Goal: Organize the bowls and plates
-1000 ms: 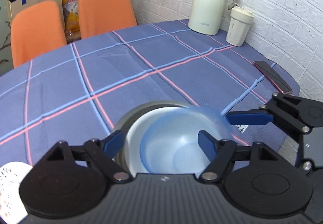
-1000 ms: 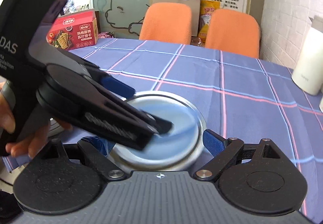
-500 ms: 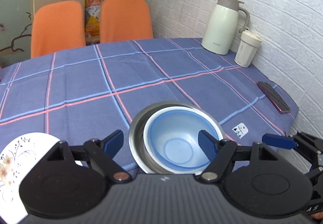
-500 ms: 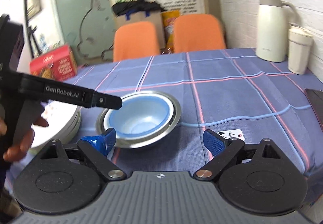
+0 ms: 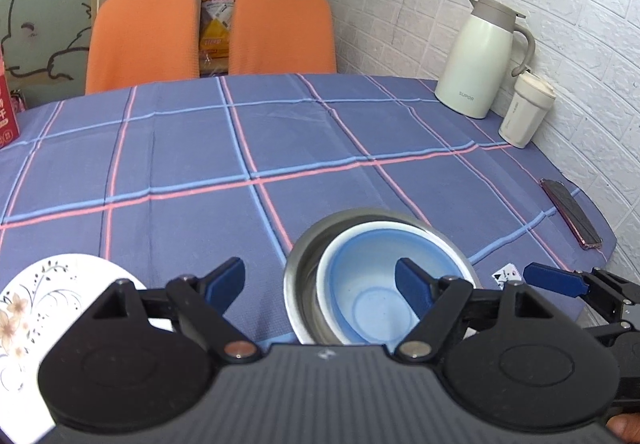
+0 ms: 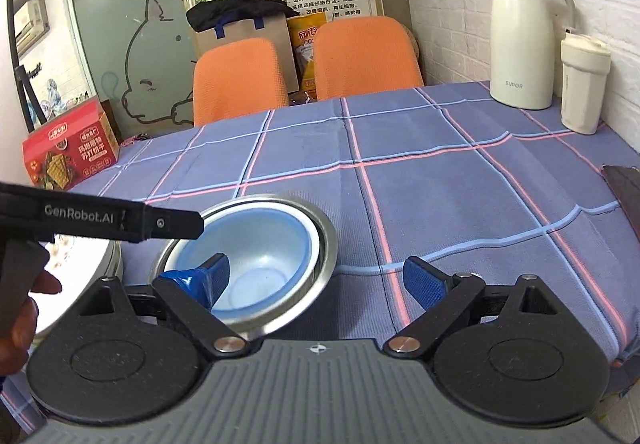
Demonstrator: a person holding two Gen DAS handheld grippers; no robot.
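A blue plastic bowl rests inside a steel bowl near the table's front edge; the blue bowl in the steel bowl also appears in the right wrist view. White floral plates are stacked to the left; the plate stack sits partly behind the left tool. My left gripper is open above the bowls' near side, holding nothing. My right gripper is open too, pulled back right of the bowls and empty.
A cream thermos jug and a lidded cup stand at the back right by the brick wall. A dark phone lies at the right edge. A red biscuit box sits back left. Two orange chairs stand behind.
Both grippers drew back from the bowls toward the table's front edge. The blue bowl, blurred and moving a second ago, now sits still in the steel bowl.
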